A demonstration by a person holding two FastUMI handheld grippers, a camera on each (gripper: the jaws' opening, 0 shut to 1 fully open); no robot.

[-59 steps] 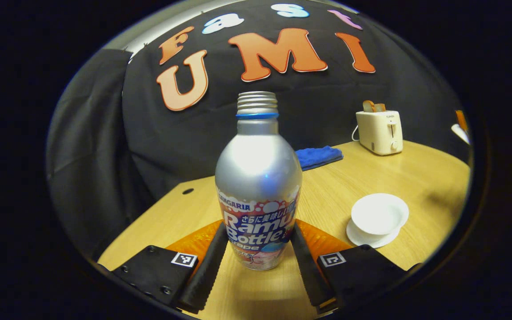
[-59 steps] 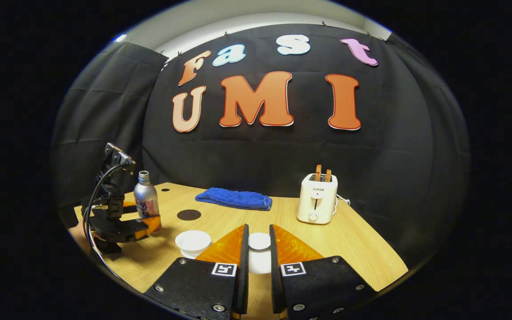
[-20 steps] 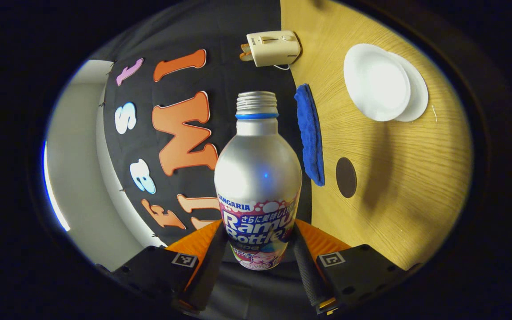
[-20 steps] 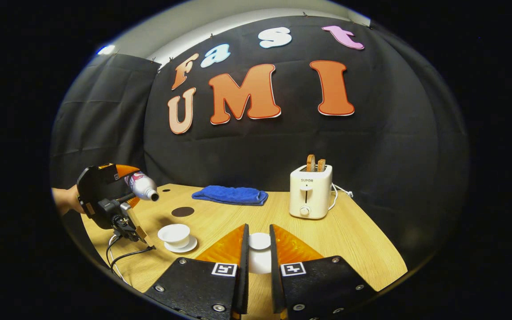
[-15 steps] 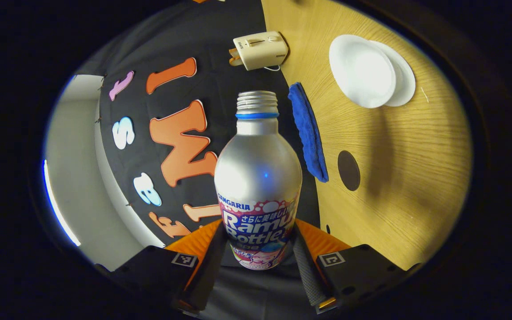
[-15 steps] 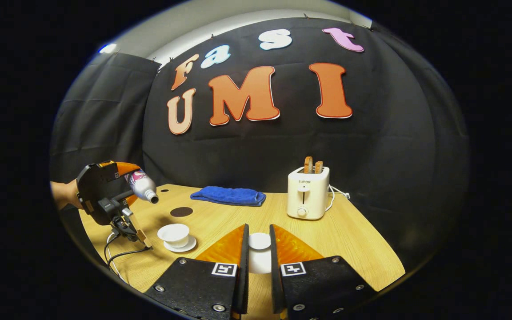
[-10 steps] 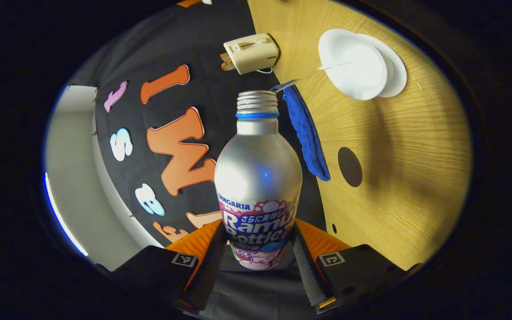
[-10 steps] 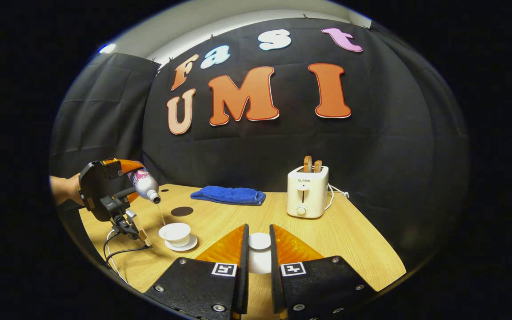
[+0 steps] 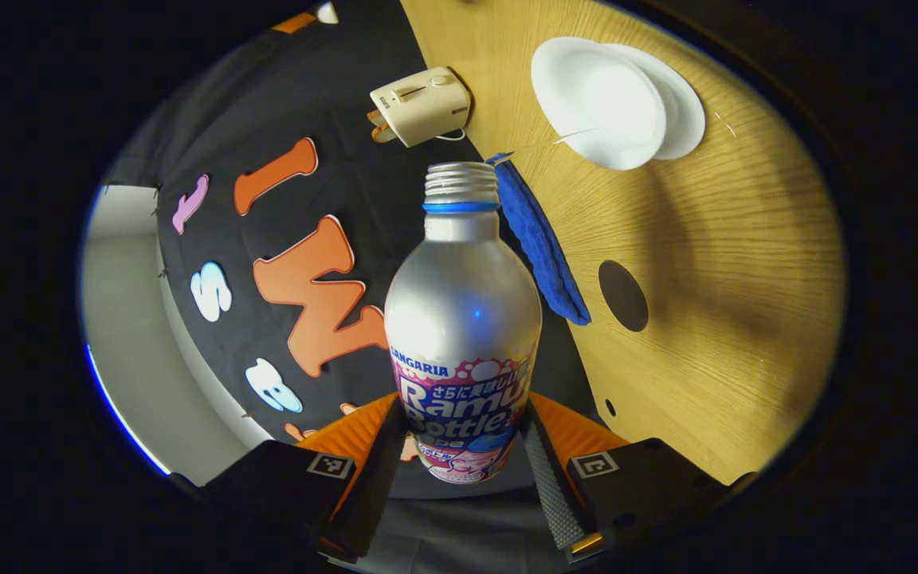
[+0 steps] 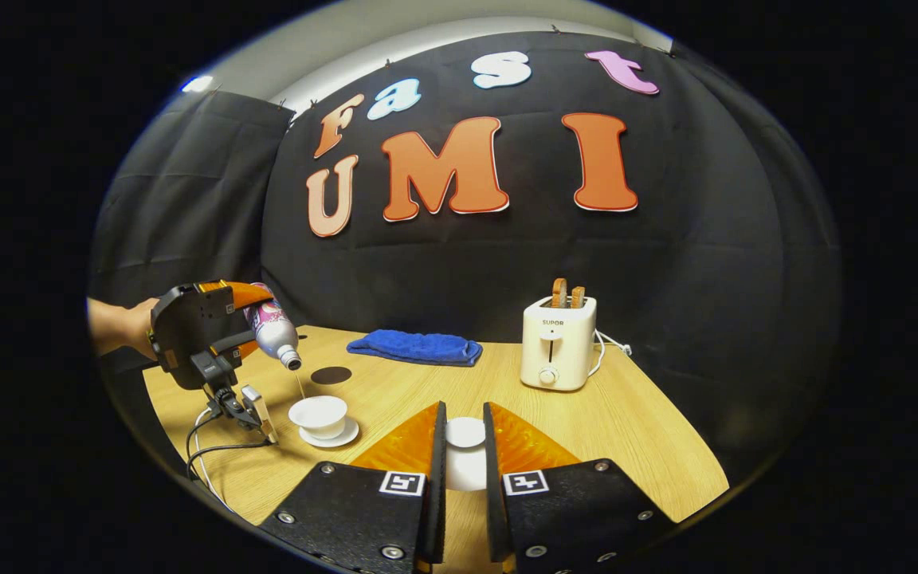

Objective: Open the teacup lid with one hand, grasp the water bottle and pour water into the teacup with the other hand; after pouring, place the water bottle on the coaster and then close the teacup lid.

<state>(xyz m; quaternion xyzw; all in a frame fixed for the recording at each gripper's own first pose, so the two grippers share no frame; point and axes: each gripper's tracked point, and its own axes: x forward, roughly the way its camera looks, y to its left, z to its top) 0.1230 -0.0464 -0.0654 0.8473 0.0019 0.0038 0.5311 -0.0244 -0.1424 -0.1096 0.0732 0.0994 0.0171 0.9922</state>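
My left gripper (image 9: 459, 470) is shut on the silver water bottle (image 9: 463, 319), holding it tipped mouth-down over the white teacup (image 9: 596, 102) on its saucer (image 9: 686, 112). A thin stream of water runs from the bottle mouth into the cup. In the right gripper view the same bottle (image 10: 272, 335) tilts above the teacup (image 10: 318, 414), with a hand behind the left gripper (image 10: 256, 315). My right gripper (image 10: 463, 446) is shut on the white teacup lid (image 10: 465, 434), held above the table. The dark round coaster (image 9: 623, 296) lies on the table, and the coaster (image 10: 331, 375) sits behind the cup.
A blue cloth (image 10: 416, 348) lies at the back of the wooden table (image 10: 634, 446). A cream toaster (image 10: 558, 343) with toast stands at the back right, its cord behind it. A cable (image 10: 212, 454) hangs from the left gripper near the table's front left edge.
The left gripper lifted the bottle off the table, tipped it further mouth-down over the teacup, and a thin stream began to fall. The right gripper stayed nearly still with the lid.
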